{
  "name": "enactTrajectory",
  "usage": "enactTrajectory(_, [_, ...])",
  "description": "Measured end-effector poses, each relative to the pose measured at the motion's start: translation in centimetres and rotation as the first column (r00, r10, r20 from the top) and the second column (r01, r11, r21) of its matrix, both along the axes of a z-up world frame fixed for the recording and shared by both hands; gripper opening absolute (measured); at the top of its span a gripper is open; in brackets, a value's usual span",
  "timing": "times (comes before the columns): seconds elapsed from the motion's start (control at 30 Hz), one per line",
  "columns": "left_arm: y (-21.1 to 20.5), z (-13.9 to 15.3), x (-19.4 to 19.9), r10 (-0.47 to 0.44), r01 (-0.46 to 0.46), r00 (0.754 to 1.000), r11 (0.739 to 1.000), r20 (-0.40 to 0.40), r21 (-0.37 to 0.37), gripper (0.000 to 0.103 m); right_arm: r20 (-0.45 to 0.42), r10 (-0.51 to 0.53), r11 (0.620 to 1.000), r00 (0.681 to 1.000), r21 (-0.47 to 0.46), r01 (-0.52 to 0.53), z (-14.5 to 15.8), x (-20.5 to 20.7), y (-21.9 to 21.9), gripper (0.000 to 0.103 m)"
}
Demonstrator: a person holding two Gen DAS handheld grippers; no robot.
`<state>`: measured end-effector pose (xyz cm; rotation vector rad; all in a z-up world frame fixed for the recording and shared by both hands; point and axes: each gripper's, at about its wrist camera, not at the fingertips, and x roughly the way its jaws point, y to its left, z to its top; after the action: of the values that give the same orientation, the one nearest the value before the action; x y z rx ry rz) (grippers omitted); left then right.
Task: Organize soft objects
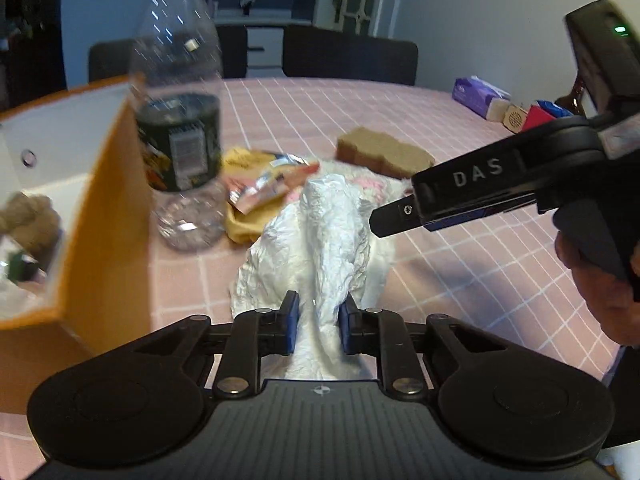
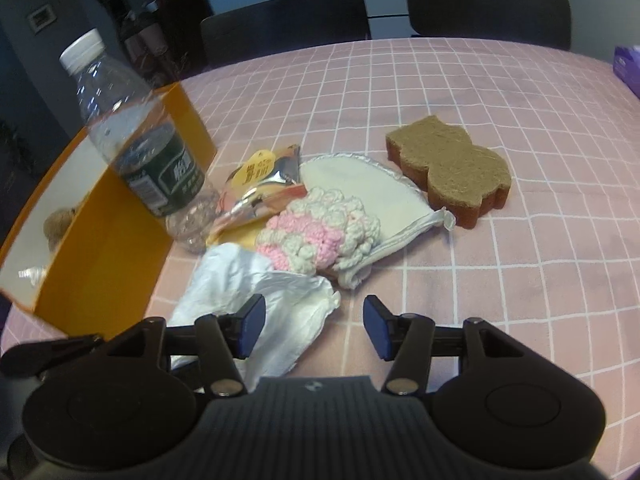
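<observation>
Left-wrist view showed the left gripper [image 1: 316,322] pinching a crumpled white plastic bag [image 1: 320,236] lying on the pink checked tablecloth [image 1: 460,280] beside the orange box [image 1: 104,216]; the right gripper [image 2: 314,330] hung spread, empty. Thin film could slip free during lifting.

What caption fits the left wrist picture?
Left gripper pinches a crumpled white bag beside the orange box.

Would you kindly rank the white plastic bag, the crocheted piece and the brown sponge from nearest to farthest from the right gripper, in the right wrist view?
1. White plastic bag: at the left jaw of the right gripper.
2. Crocheted piece: just beyond, centre.
3. Brown sponge: farthest, up right.
</observation>
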<state>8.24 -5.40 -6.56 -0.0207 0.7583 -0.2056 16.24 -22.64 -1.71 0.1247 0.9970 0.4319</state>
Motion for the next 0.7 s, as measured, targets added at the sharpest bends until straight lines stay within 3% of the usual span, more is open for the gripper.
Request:
enactTrajectory(0.23, [1.4,2.7,-1.8,0.069,-0.083,0.99,0.99,0.127,0.113,0.021,-0.058,-0.044,0.998,0.997,0.051,0.047,-0.3,1.7,2.2,0.062])
enactTrajectory(0.37, [1.5,3.2,-2.1,0.063,-0.079,0.988,0.991,0.14,0.113,0.021,-0.079,-0.085,0.996,0.993,0.019,0.087,-0.9,2.7,3.5,0.062])
enactTrajectory(0.43, [1.6,3.4,-2.1,0.063,-0.079,0.988,0.991,0.143,0.106,0.021,-0.089,-0.103,0.995,0.991,0.006,0.103,-1.6,3.2,3.6,0.057])
enactTrajectory(0.57, [1.3,3.3,-2.2,0.058,-0.071,0.988,0.994,0.144,0.084,0.021,-0.123,-0.103,0.994,0.987,0.008,0.105,-2.3,3.4,3.3,0.03])
enactTrajectory(0.7, [1.7,3.3,-2.1,0.05,-0.059,0.988,0.996,0.146,0.062,0.021,-0.074,-0.071,0.997,0.995,-0.035,0.069,-0.3,2.2,3.5,0.022])
